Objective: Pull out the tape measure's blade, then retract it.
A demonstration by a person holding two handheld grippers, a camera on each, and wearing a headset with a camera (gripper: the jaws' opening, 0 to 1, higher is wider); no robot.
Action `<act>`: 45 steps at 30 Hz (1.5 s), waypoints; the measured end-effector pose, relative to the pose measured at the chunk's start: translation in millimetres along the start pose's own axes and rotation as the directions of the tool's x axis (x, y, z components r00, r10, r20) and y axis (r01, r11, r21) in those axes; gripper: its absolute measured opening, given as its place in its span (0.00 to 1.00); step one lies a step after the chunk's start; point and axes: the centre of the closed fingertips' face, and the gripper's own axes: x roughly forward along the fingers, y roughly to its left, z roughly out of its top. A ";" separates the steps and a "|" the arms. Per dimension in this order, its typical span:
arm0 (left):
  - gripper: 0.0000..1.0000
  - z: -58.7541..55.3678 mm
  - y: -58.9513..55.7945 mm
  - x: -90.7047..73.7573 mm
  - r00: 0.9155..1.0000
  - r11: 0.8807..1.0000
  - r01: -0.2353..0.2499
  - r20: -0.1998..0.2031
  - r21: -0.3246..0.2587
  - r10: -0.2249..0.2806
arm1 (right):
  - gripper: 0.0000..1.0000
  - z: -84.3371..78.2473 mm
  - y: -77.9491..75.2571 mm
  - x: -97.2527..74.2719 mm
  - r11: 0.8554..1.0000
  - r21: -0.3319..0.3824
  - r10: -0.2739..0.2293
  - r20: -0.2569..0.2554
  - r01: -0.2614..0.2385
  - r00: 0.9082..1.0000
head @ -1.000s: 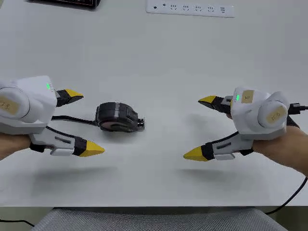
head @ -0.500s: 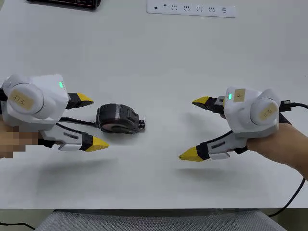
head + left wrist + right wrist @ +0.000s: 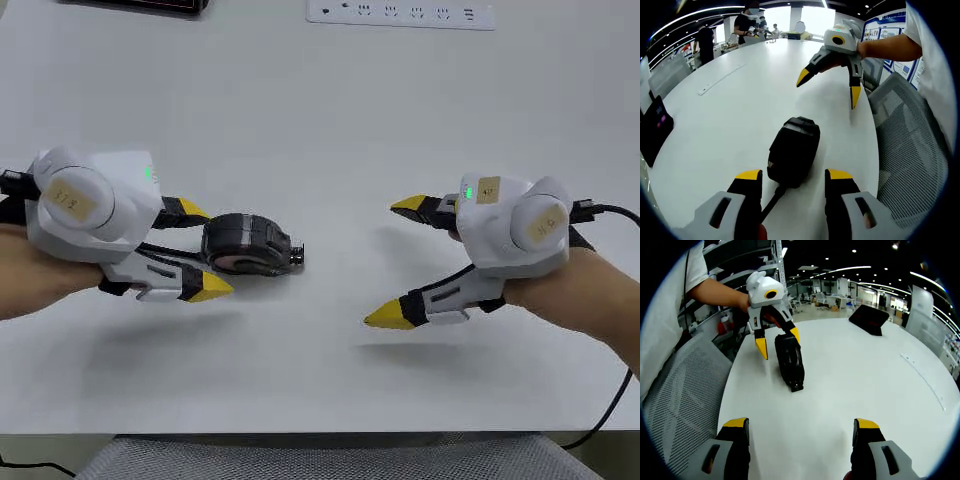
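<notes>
Head view: black tape measure (image 3: 245,244) lies on the white worktop (image 3: 320,120), its rear just inside the wide-open, empty left tool (image 3: 211,251). The right tool (image 3: 388,261) gapes empty, well apart. Probably dense and hard-cased: clamp the case, pinch the end hook (image 3: 296,258).

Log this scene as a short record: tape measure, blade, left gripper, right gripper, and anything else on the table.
tape measure: black, on the white table, between the left gripper's jaws
blade: not pulled out; hook sits at the case mouth, on the side toward the right gripper
left gripper: open, one jaw on each side of the tape measure, no grip seen
right gripper: open, pointing toward the tape measure, well apart from it
other: power strip and dark device at the far edge
</notes>
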 end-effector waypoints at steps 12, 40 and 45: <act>0.36 -0.8 1.8 7.1 1.000 0.999 0.010 -0.027 0.035 -0.009 | 0.84 2.9 1.0 2.2 1.000 0.003 0.003 0.007 -0.003 1.000; 0.27 -3.7 8.6 12.0 0.994 0.992 0.021 -0.108 0.124 -0.008 | 0.81 5.4 -2.4 14.1 1.000 -0.022 0.018 0.006 -0.018 1.000; 0.27 -4.7 8.9 12.2 0.993 0.992 0.018 -0.120 0.122 -0.004 | 0.77 8.8 -2.7 18.7 0.999 -0.032 0.024 0.010 -0.024 1.000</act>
